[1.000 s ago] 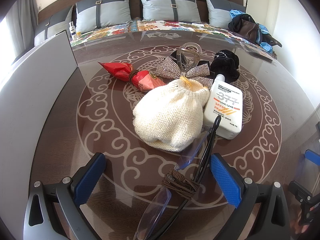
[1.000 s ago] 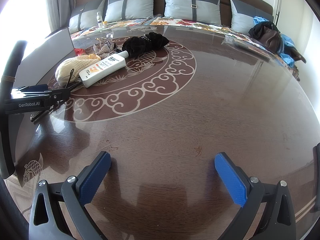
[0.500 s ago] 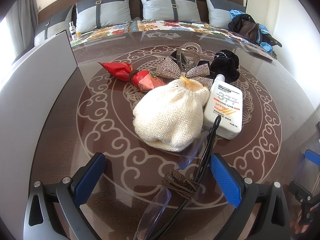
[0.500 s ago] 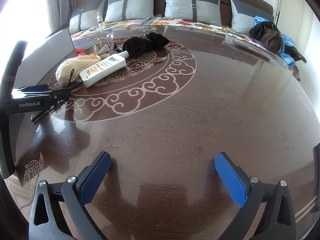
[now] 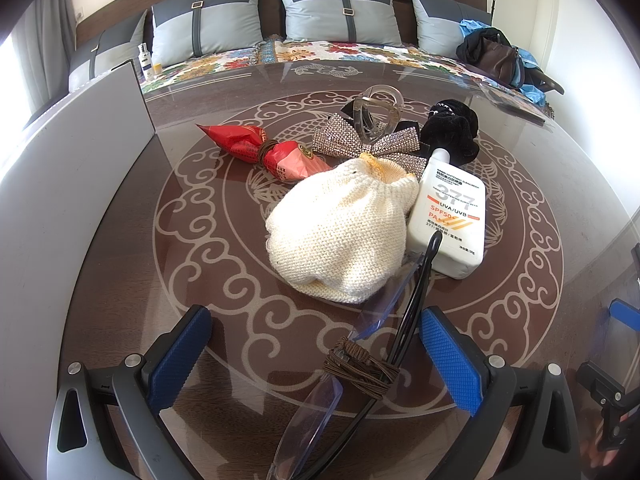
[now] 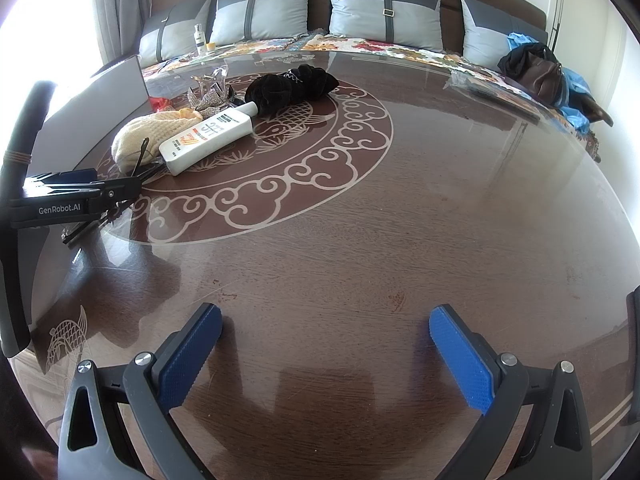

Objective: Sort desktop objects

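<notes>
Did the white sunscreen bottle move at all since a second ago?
No. The white sunscreen bottle lies just where it did, against the knitted pouch and on the same swirl of the table pattern.

Home living room, cushioned sofa (image 5: 336, 12), floral throw (image 5: 320, 54), glass-topped patterned table (image 6: 360, 220), handbag (image 6: 538, 72)

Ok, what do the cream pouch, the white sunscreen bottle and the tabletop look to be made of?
The cream pouch looks like knitted yarn: visible stitch rows, soft matte surface, gathered neck. The white sunscreen bottle seems to be smooth, slightly glossy plastic with printed lettering. The tabletop appears to be dark wood grain with a pale scroll pattern under a glossy, possibly glass, layer: it mirrors the cushions and window light.
</notes>
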